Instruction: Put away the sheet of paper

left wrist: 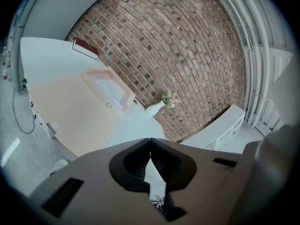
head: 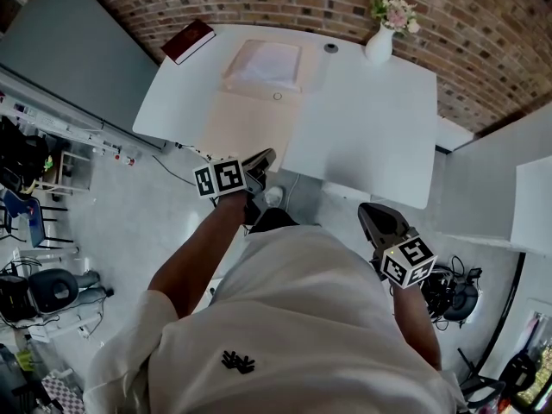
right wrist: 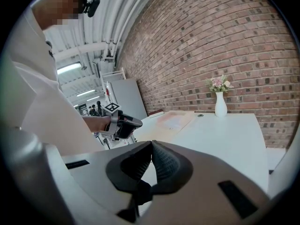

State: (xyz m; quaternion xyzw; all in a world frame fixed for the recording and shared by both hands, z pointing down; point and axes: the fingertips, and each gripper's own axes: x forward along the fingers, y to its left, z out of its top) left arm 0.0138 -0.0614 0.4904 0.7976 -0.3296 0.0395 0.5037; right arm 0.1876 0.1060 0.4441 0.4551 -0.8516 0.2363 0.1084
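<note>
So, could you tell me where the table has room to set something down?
The table is bare on its right half, in front of the vase, and on the near part of the beige mat. Crowded: far left, with book and tray.

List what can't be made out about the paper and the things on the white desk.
Sheet of paper: head view, small and washed out; whether it lies in a tray or under a clear cover cannot be told.
Red book: cover print too small in every view.
Small round thing by the vase: too small to identify.
Near part of the desk: left gripper view, hidden by the left gripper's own body.
</note>
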